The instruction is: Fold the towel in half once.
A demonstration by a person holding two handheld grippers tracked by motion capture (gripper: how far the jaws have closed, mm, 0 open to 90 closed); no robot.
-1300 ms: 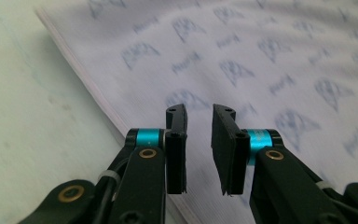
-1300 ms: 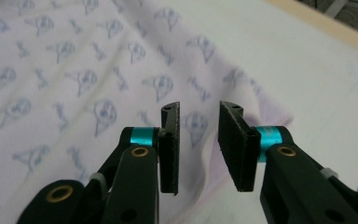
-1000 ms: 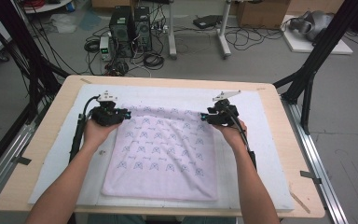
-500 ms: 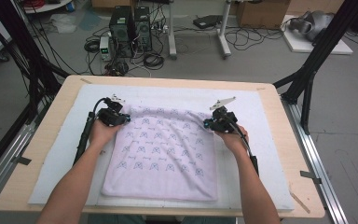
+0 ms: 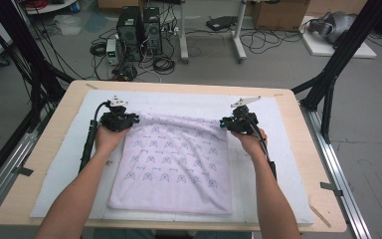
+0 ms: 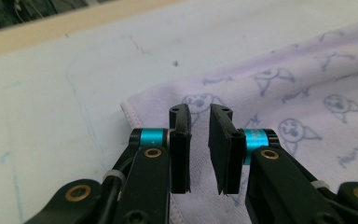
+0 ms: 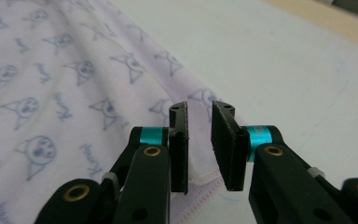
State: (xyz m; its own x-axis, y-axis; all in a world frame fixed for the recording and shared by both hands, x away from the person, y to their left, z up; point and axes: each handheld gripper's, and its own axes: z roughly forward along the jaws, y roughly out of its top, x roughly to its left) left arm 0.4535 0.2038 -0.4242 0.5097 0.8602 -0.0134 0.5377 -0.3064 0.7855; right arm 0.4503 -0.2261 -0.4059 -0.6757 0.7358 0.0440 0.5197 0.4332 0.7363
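Observation:
A pale lilac towel (image 5: 174,164) printed with small cat faces lies spread on the white mat. My left gripper (image 5: 129,119) sits at its far left corner and my right gripper (image 5: 225,123) at its far right corner. In the left gripper view the jaws (image 6: 199,112) stand a narrow gap apart over the towel's hemmed corner (image 6: 140,105), having just been opening, with no cloth pinched between the pads. In the right gripper view the jaws (image 7: 199,108) hover likewise over the towel's edge (image 7: 205,175), also just opening, with nothing between them.
A white mat (image 5: 288,164) covers most of the wooden table (image 5: 298,99). Black frame legs (image 5: 328,84) rise at the table's far corners. Computers and cables (image 5: 139,30) lie on the floor beyond. Bare mat surrounds the towel on both sides.
Both hands have stayed at the towel's far corners with only a slight shift. The towel lies much as before.

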